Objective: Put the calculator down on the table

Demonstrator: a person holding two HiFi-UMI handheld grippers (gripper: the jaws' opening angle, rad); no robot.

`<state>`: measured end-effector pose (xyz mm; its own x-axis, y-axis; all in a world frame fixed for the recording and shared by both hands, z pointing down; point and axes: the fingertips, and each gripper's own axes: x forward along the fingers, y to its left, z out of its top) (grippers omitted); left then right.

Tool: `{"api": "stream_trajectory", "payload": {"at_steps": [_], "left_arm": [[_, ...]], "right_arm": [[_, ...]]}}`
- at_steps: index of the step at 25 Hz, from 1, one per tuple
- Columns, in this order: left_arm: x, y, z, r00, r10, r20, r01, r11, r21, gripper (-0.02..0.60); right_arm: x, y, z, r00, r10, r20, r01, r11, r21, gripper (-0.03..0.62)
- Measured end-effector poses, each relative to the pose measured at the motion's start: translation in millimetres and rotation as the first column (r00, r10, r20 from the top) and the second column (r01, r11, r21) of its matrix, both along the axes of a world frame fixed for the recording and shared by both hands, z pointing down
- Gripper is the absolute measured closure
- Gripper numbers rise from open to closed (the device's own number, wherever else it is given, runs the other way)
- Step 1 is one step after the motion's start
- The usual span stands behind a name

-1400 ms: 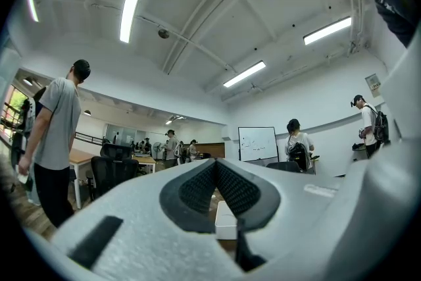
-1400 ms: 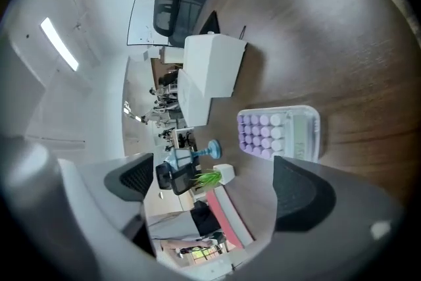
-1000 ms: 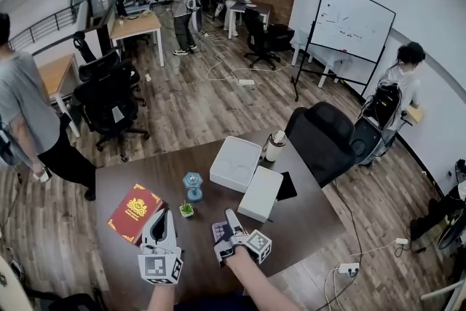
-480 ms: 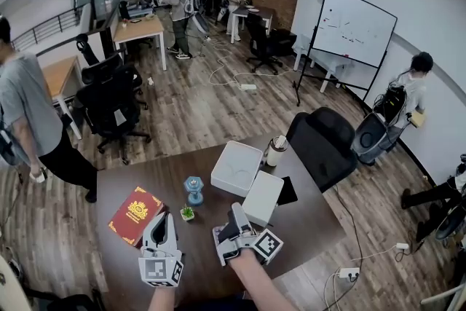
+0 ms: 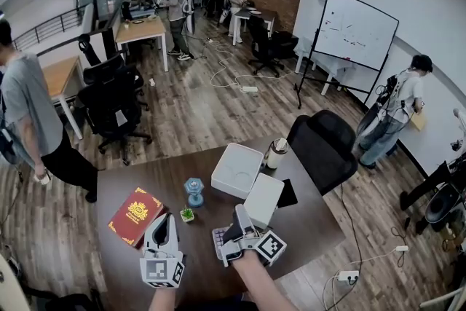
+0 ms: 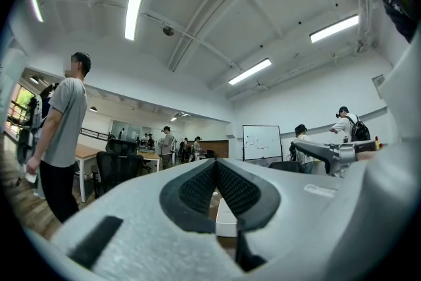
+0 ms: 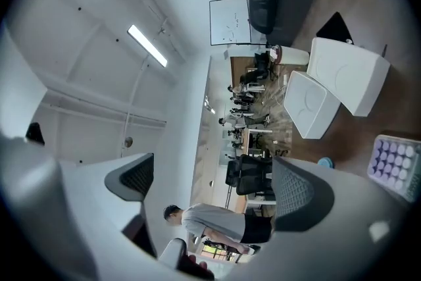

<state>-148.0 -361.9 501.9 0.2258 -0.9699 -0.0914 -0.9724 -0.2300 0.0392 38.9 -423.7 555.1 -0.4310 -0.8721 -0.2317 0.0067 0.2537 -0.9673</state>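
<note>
Calculator (image 5: 219, 237) flat on the table (image 5: 306, 218), in neither gripper.
Just beside the right gripper (image 5: 240, 218), spread wide with nothing between; left gripper (image 5: 166, 223) pressed together, empty. Probably only the retreat left: lift the right gripper straight up, well clear of the keys and the white box (image 5: 262, 197) close by.

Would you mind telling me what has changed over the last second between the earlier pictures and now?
The right gripper has shifted slightly right, away from the calculator, which lies on the table outside its open jaws, apparently just released. The left gripper stayed shut and in place. The red book and white boxes have not moved.
</note>
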Motion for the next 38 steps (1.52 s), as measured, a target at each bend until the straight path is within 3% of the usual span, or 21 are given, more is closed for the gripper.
{"api": "stream_trajectory", "payload": {"at_steps": [8,13,17,20,22,26,30,32,38], "left_arm": [[-7,0,-3,1.000,-0.007,-0.002,0.007,1.000,0.004,0.586],[-7,-1,-2,1.000,-0.004,0.000,0.004,1.000,0.002,0.586],[-9,-1,-3,1.000,-0.005,-0.003,0.005,1.000,0.000,0.586],[-10,-2,-1,1.000,-0.005,-0.006,0.005,1.000,0.001,0.586],[-9,-2,0,1.000,-0.004,-0.006,0.004,1.000,0.001,0.586],[-6,-3,-3,1.000,0.006,-0.004,-0.006,1.000,-0.002,0.586],[-4,-3,-3,1.000,0.004,0.001,-0.004,1.000,0.004,0.586],[-4,-3,-2,1.000,0.001,-0.010,-0.001,1.000,-0.002,0.586],[-10,-2,0,1.000,-0.014,-0.010,0.014,1.000,-0.005,0.586]], "right_arm": [[3,-1,-21,0.987,0.024,-0.162,-0.008,0.995,0.103,0.034],[4,0,-25,0.954,0.051,-0.297,-0.008,0.989,0.145,0.034],[-1,3,-29,0.858,0.086,-0.507,0.028,0.977,0.214,0.034],[-5,4,-32,0.758,0.134,-0.638,0.050,0.964,0.263,0.034],[-6,5,-34,0.673,0.172,-0.720,0.069,0.954,0.292,0.034],[-11,7,-39,0.459,0.257,-0.851,0.130,0.928,0.351,0.034],[-15,9,-39,0.312,0.296,-0.903,0.179,0.915,0.362,0.034],[-16,10,-39,0.281,0.305,-0.910,0.189,0.912,0.364,0.034],[-19,10,-40,0.302,0.308,-0.902,0.183,0.910,0.372,0.045]]}}
